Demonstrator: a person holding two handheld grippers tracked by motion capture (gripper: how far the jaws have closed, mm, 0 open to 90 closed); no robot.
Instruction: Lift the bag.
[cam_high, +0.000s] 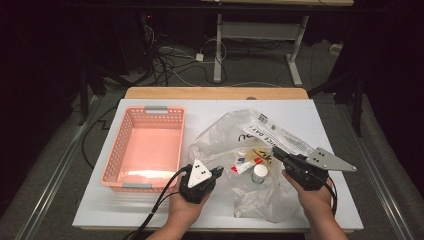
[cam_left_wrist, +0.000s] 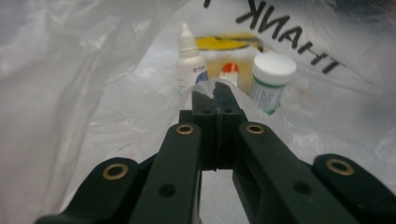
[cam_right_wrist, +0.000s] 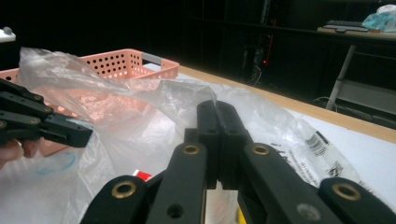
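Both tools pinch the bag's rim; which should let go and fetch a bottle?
Probably left. The left tool points into the bag at the bottles; the right tool points across the rim.

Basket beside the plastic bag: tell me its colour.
The basket is salmon pink with grey handles, clearest in the high view.

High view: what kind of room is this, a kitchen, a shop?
Most likely a lab or workshop set up for recording. A white-topped table stands in a dark room, loose cables trail across the floor behind it, and a second desk frame stands farther back.
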